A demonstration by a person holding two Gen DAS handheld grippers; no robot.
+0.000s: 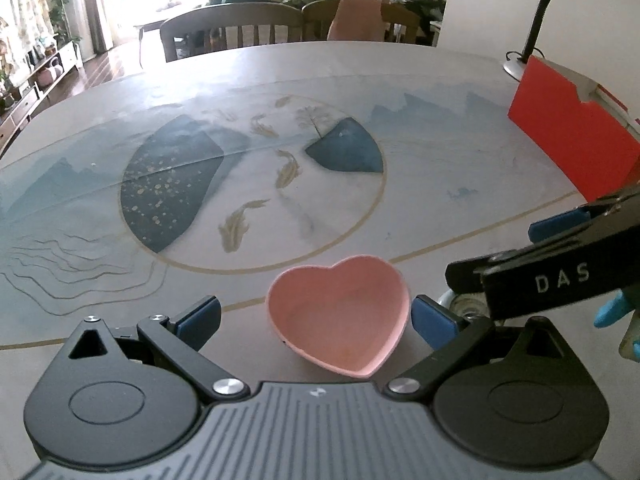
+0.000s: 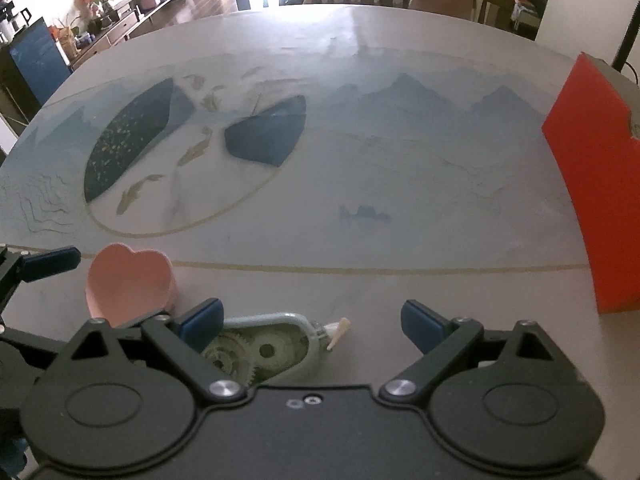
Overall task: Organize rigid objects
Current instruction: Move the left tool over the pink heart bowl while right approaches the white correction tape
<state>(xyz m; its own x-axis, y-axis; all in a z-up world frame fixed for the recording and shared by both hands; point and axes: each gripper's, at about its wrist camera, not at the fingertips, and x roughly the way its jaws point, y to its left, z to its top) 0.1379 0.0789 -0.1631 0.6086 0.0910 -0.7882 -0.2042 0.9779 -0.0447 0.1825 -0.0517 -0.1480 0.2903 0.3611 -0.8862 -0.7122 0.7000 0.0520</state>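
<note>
between the blue pads of the black left claw [image 1: 316, 318] sits a plain pink heart bowl [image 1: 340, 320]. the worktop [image 1: 420, 184] ahead is pale grey, printed with blue mountains, gold fish, a gold ring and dark blue patches flecked with gold. ahead to the right stands a red box [image 1: 568, 136]. under the black right claw [image 2: 312, 320], blue-padded too, lies a pale green tape dispenser [image 2: 272, 344] with see-through gears.
</note>
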